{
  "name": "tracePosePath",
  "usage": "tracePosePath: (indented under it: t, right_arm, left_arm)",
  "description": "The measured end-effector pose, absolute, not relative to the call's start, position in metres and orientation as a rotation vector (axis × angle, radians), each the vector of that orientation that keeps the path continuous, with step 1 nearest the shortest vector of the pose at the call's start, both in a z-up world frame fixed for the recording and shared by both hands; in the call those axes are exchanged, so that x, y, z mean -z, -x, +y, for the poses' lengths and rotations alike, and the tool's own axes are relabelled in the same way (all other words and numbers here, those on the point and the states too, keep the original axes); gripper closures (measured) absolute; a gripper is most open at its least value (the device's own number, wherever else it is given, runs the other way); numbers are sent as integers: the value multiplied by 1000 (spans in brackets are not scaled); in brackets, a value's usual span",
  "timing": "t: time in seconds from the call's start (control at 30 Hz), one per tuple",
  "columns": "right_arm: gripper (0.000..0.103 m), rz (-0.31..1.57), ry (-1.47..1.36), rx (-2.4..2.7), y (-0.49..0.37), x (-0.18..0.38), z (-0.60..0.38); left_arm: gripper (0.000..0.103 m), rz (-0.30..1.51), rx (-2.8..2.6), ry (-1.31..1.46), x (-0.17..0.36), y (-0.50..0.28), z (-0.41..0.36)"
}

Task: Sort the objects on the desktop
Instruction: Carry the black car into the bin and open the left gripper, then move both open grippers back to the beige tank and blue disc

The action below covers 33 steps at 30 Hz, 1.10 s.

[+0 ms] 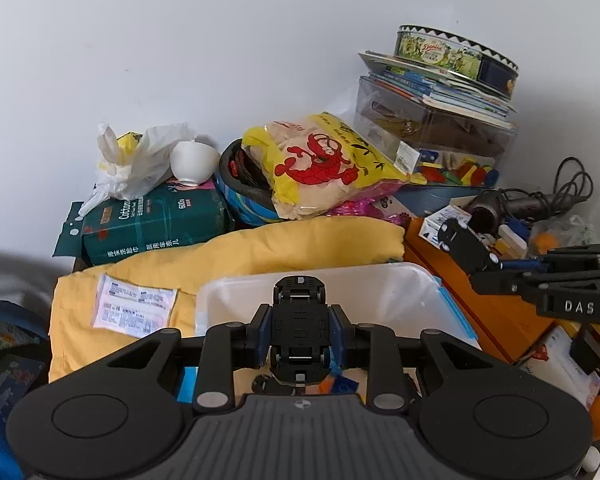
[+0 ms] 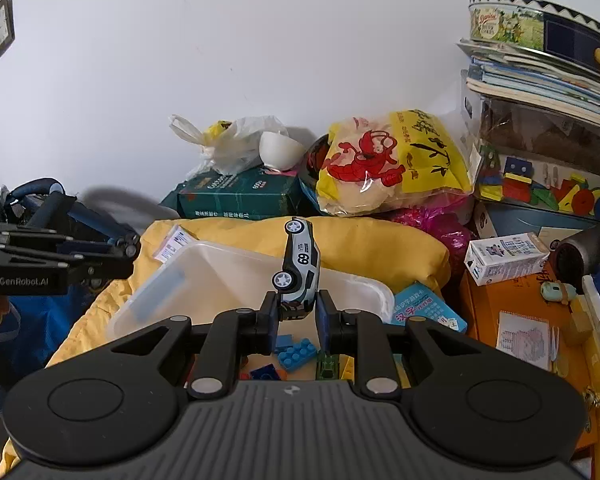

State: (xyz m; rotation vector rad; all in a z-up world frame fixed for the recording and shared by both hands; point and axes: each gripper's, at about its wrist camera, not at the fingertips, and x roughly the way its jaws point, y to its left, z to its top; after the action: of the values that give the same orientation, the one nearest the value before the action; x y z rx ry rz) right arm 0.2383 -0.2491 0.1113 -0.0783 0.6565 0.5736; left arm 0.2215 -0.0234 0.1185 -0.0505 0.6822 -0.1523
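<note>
My left gripper is shut on a toy car that shows only its black underside, held above a white plastic container. My right gripper is shut on the tail of a grey-and-white toy car numbered 69, which stands nose up over the same container. In the left wrist view the right gripper reaches in from the right with its car underside up. The left gripper shows at the left of the right wrist view; what it holds is hidden there.
Loose toy bricks and a small green tank lie below the grippers. A yellow cloth, a green tissue pack, a yellow snack bag, a milk carton and a tin on stacked books crowd the back.
</note>
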Motion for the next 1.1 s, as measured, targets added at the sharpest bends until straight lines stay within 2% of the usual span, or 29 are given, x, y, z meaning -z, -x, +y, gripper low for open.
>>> tracePosePath:
  t: [0.23, 0.27, 0.3, 0.33, 0.37, 0.4, 0.6, 0.77, 0.93, 1.1]
  right_arm:
    - [80, 717, 112, -571, -256, -100, -239]
    - [80, 728, 113, -566, -259, -98, -237]
    - [74, 734, 118, -549, -260, -97, -236]
    - [61, 730, 121, -531, -262, -97, -236]
    - [54, 727, 122, -519, -263, -97, -236]
    - [48, 718, 119, -513, -262, -97, -237]
    - [48, 707, 87, -547, -242, -92, -248]
    - [48, 676, 73, -605, -200, -83, -254]
    - [48, 689, 113, -663, -156, -51, -243]
    - [50, 761, 185, -674, -144, -9, -218]
  left_arm:
    - [70, 721, 144, 50, -115, -243, -29]
    - [65, 730, 140, 51, -114, -245, -29]
    - [60, 733, 126, 50, -112, -246, -30]
    - [49, 728, 104, 48, -110, -246, -29]
    - [43, 722, 88, 47, -108, -245, -27]
    - [43, 716, 78, 46, -106, -243, -26]
    - [43, 690, 99, 56, -80, -196, -8]
    - [43, 737, 120, 16, -27, -143, -1]
    - [43, 849, 79, -4, 31, -119, 3]
    - [43, 886, 42, 12, 58, -123, 7]
